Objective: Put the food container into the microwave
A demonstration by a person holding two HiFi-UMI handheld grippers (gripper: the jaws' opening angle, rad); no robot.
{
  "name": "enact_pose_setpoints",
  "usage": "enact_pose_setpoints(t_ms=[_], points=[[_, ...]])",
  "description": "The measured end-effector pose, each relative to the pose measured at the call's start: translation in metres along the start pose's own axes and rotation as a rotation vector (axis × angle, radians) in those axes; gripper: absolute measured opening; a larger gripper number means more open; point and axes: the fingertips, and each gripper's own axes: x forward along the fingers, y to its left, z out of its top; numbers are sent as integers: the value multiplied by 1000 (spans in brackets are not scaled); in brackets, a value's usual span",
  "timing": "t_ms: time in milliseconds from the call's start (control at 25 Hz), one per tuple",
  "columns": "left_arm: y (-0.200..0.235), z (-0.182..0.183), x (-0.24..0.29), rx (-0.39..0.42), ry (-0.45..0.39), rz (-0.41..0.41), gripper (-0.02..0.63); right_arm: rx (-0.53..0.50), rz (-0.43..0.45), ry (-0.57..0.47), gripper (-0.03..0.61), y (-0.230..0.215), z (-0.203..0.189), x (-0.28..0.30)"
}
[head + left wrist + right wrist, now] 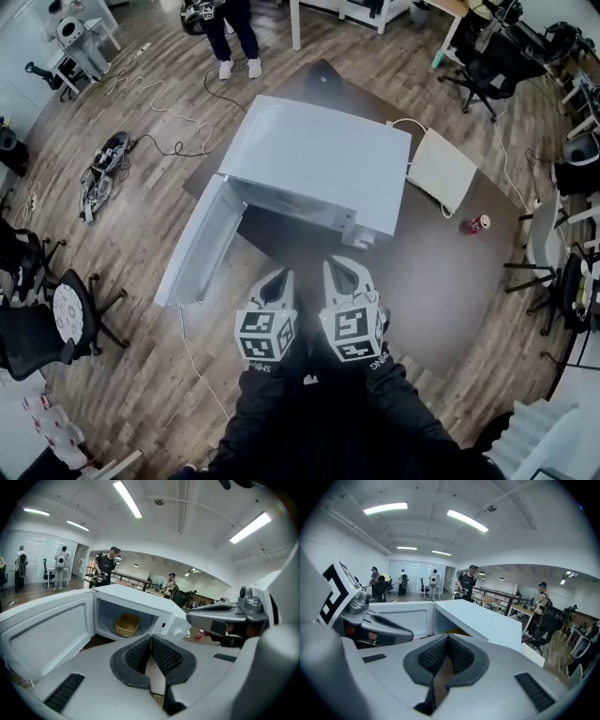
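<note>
Inside open microwave [319, 164] sits tan food container [127, 624]. Before microwave, your left gripper [150, 641] and right gripper [446, 639]: jaws together, holding nothing.

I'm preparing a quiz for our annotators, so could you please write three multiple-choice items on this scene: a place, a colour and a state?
1. Where is the food container? A) inside the microwave B) on top of it C) under it
2. What colour is the can? A) blue B) red C) green
3. How is the microwave's door? A) shut B) detached C) open
Answers: 1 A, the left gripper view shows it sitting in the cavity; 2 B, it is plainly red; 3 C, it stands swung wide.
</note>
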Motion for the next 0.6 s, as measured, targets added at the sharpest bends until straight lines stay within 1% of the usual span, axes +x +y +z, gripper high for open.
enact_pose_setpoints(t_ms=[240, 440, 600], points=[[-40, 61, -45, 54, -135, -42, 34, 35, -22, -145, 23, 0, 59, -57], [-55, 107, -71, 112, -220, -62, 34, 66, -67, -249, 23, -8, 102, -83], [-61, 135, -83, 140, -276, -77, 32, 100, -99, -314, 23, -19, 123, -96]])
